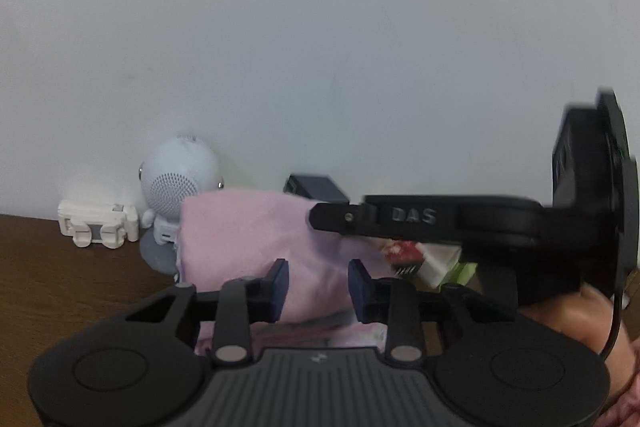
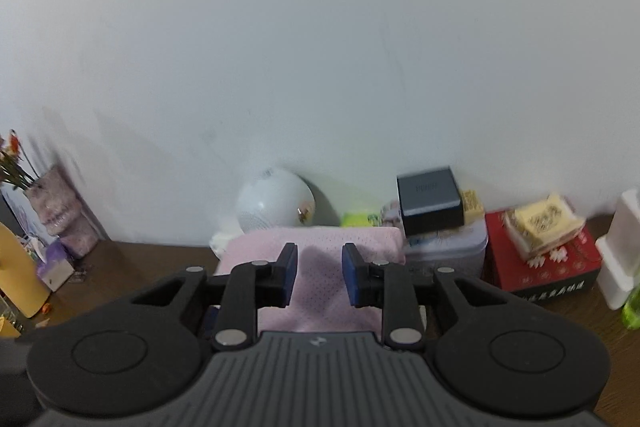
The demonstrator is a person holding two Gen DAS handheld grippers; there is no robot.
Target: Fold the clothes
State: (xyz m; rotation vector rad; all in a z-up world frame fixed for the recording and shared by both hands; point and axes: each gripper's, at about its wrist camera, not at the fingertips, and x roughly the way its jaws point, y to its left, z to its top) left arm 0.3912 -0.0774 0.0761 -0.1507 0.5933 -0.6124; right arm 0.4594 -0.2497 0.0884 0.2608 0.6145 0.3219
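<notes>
Pale, bare wall (image 1: 320, 47) filled the upper two thirds of both wrist views, above a dark brown wooden table (image 1: 60, 267) crowded along its back edge. From the left wrist, the left gripper (image 1: 318, 287) sat at the bottom centre with its blue pads (image 1: 280, 287) apart and nothing pinched between them; the pink garment (image 1: 248, 227) lay folded on the table just beyond and below the fingertips, near the middle of the frame. To its left stood a small white astronaut-shaped speaker (image 1: 176, 183) and a white plastic clip-like holder (image 1: 96, 223). The right gripper (image 1: 320, 217) reached in from the right edge of that view as a blurred black bar across the garment's upper right corner, with part of a hand (image 1: 580, 323) under it at lower right. From the right wrist, the right gripper (image 2: 320, 279) showed its own blue pads (image 2: 290, 279) standing apart, the pink mesh cloth visible in the gap but not squeezed. Behind the garment (image 2: 320, 243) sat the white speaker (image 2: 276, 203), a dark grey box (image 2: 430, 199) on a pale tin (image 2: 452, 247), and a red carton (image 2: 540, 267) at right. Dried flowers in a pinkish vase (image 2: 56, 211) stood at the left edge.
</notes>
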